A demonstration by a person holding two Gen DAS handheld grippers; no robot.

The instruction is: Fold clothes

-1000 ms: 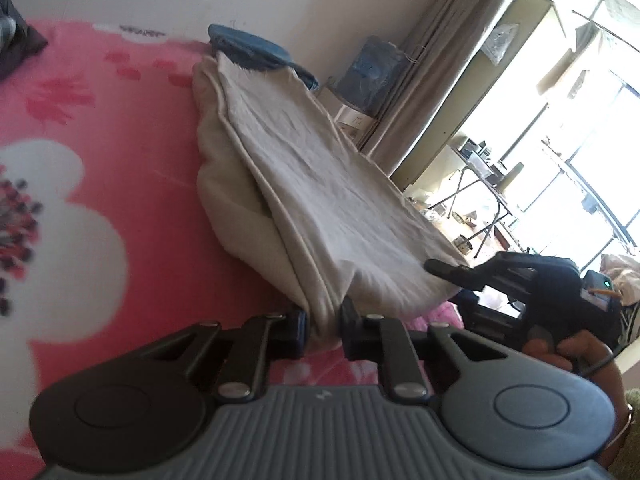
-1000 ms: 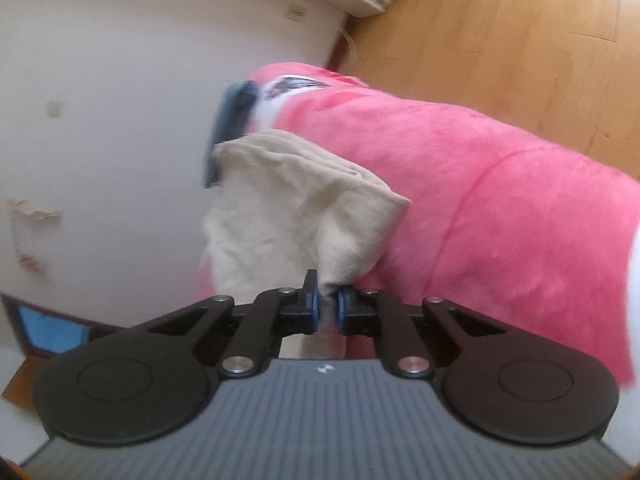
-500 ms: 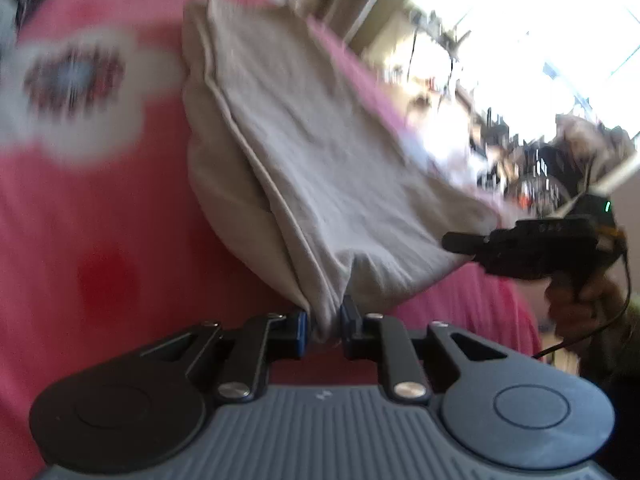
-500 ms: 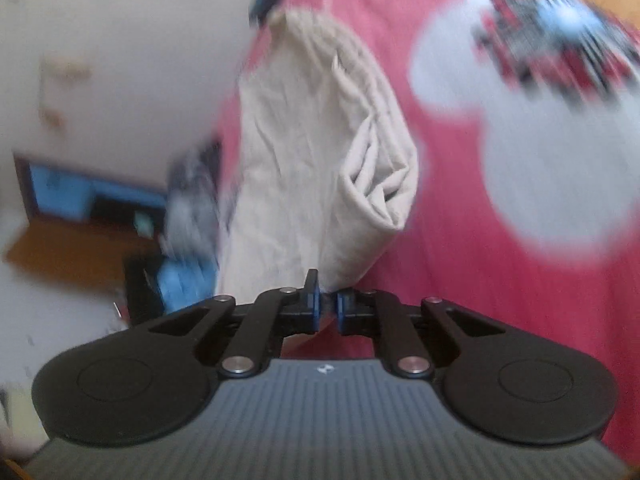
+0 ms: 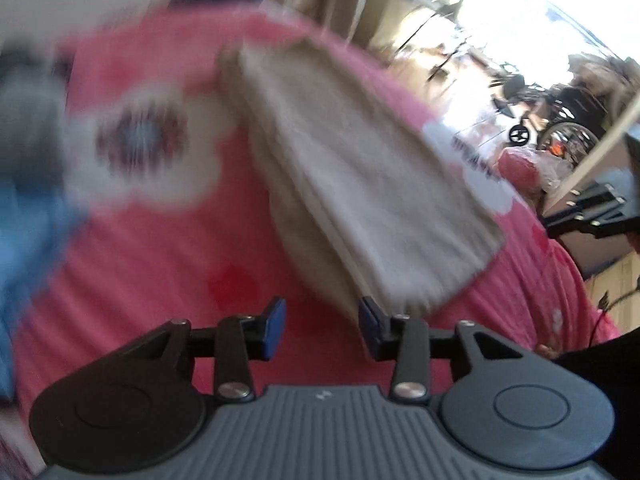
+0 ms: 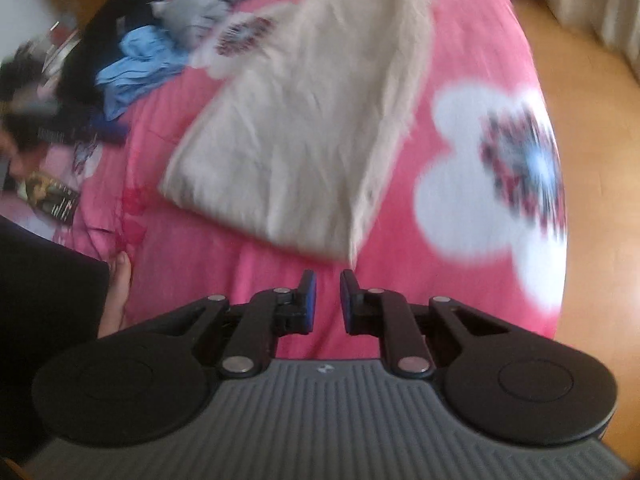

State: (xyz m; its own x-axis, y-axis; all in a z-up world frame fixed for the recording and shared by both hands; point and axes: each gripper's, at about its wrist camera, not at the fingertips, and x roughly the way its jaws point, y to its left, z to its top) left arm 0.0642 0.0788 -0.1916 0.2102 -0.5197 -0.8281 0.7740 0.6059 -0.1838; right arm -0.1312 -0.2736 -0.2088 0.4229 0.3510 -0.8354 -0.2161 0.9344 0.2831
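Note:
A folded beige garment (image 5: 360, 184) lies flat on the pink flowered bedspread (image 5: 160, 264). In the left wrist view my left gripper (image 5: 322, 322) is open just short of the garment's near corner, with nothing between its blue pads. The right wrist view shows the same beige garment (image 6: 312, 120) as a long rectangle ahead of my right gripper (image 6: 326, 296), which is open by a small gap and holds nothing. The right gripper (image 5: 592, 216) also shows at the far right edge of the left wrist view. Both views are blurred by motion.
A pile of blue and dark clothes (image 6: 132, 60) lies at the bed's far left. A person's bare foot (image 6: 118, 280) rests on the bedspread near my right gripper. Wooden floor (image 6: 592, 92) lies beyond the bed's right edge. A bright window and furniture (image 5: 520, 60) stand behind the bed.
Both grippers have let go of the beige garment and opened. The garment has dropped flat onto the bedspread, and both grippers have drawn back from it.

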